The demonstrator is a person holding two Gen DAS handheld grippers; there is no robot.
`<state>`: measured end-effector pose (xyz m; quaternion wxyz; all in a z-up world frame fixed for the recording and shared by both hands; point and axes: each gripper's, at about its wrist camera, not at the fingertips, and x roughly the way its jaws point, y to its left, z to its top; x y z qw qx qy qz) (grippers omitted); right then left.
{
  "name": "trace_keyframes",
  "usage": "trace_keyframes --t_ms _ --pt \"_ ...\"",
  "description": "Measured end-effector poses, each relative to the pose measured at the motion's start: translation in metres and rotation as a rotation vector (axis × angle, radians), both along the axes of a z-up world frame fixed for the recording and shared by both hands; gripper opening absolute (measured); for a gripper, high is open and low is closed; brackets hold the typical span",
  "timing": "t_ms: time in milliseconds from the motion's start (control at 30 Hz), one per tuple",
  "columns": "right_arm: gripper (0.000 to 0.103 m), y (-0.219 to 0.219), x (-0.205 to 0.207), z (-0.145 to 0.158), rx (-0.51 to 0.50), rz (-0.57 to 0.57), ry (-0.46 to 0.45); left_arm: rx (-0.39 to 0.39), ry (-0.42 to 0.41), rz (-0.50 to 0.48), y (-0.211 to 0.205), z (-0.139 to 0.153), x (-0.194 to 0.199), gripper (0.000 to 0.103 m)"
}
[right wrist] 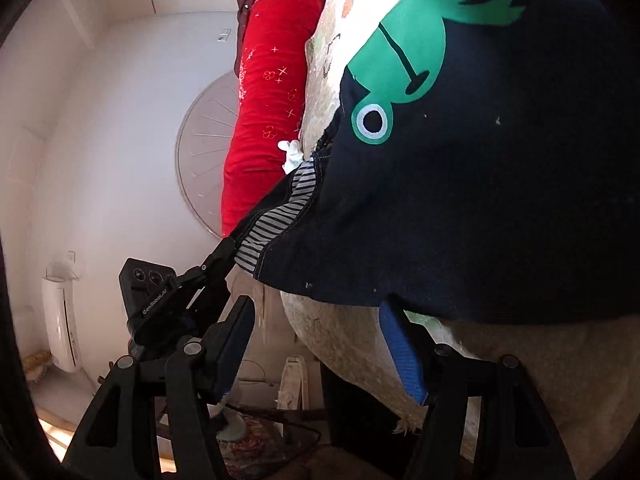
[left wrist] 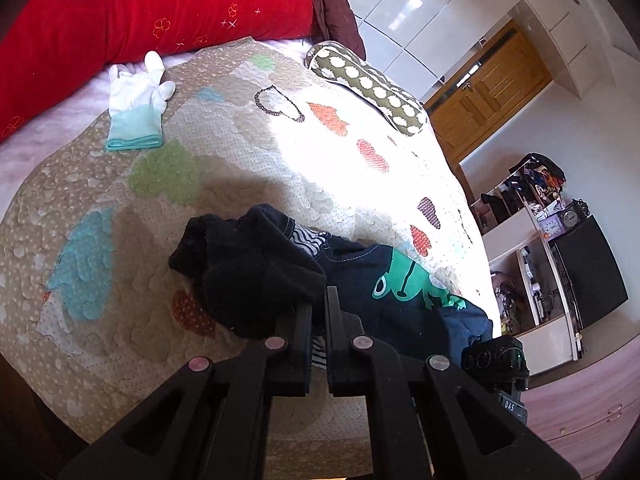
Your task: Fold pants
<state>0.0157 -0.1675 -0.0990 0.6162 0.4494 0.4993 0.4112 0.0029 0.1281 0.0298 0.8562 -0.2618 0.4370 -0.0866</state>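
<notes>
Left hand-held gripper: jaws pressed together, pinching the dark waist fabric of the pants; striped lining shows between and just past the fingers.
Right hand-held gripper: jaws spread wide — nothing clamped between the blue pads. The right-side finger tip sits just under the hem of the pants; the left-side finger stands free in open air. No earlier picture to compare.
Pants: dark navy with a green frog print, lying on the bed quilt directly ahead of both grippers. In the left wrist view the part nearest the left gripper is bunched into a dark heap lifted off the quilt — the frog side trails away to that gripper's right.
Other gripper seen: in the right wrist view the left gripper appears ahead and to the left, its tip on the striped waistband.
Edges: the pants lie near the bed edge, which runs to the right of the left gripper; floor beyond.
Open room: broad bare quilt ahead and to the left of the left gripper.
Other items: white glove far ahead-left; red bolster along the far side; spotted pillow far ahead-right, all well apart from the pants.
</notes>
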Motion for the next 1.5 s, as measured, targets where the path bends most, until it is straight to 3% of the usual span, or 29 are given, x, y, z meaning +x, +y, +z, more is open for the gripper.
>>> trace_keyframes --t_ms 133,300,400,467,567,633,700,800,967,1067,1233,1400,1500 --pt "0.067 -0.001 0.0 0.009 -0.103 -0.063 -0.047 -0.009 0.019 0.006 0.006 -0.01 0.001 0.004" --pt "0.069 -0.003 -0.004 0.027 -0.19 -0.048 -0.095 -0.059 0.075 0.009 0.014 -0.035 0.003 0.006" --pt "0.069 -0.005 0.0 0.023 -0.218 -0.051 -0.088 -0.11 0.149 0.002 0.015 -0.062 0.004 0.014" --pt "0.069 -0.006 0.002 0.021 -0.206 -0.062 -0.082 -0.117 0.183 -0.003 0.013 -0.074 0.002 0.024" --pt "0.067 -0.01 0.001 0.017 -0.201 -0.069 -0.083 -0.112 0.197 -0.01 0.008 -0.081 -0.001 0.025" --pt "0.067 -0.011 -0.001 0.018 -0.212 -0.071 -0.094 -0.089 0.188 -0.004 0.004 -0.08 0.0 0.025" --pt "0.068 -0.009 -0.002 0.019 -0.225 -0.069 -0.108 -0.075 0.184 -0.017 -0.002 -0.077 0.002 0.003" --pt "0.07 -0.008 -0.005 0.017 -0.19 -0.059 -0.105 -0.085 0.143 -0.034 -0.01 -0.063 0.0 0.003" --pt "0.074 0.009 -0.007 0.012 -0.024 0.054 -0.083 -0.117 0.055 -0.042 -0.014 -0.028 -0.005 0.003" --pt "0.074 0.02 0.002 0.008 -0.046 0.059 -0.062 -0.134 0.028 -0.045 -0.012 -0.016 -0.01 0.003" --pt "0.073 -0.005 0.012 0.016 -0.149 -0.097 -0.087 -0.124 0.022 -0.032 -0.004 -0.012 -0.015 0.003" --pt "0.073 -0.08 0.004 0.027 -0.308 -0.362 -0.088 -0.132 0.043 -0.018 0.003 -0.018 -0.011 0.003" --pt "0.064 -0.123 -0.002 0.031 -0.389 -0.49 -0.057 -0.121 0.046 -0.019 0.0 -0.022 -0.009 0.003"
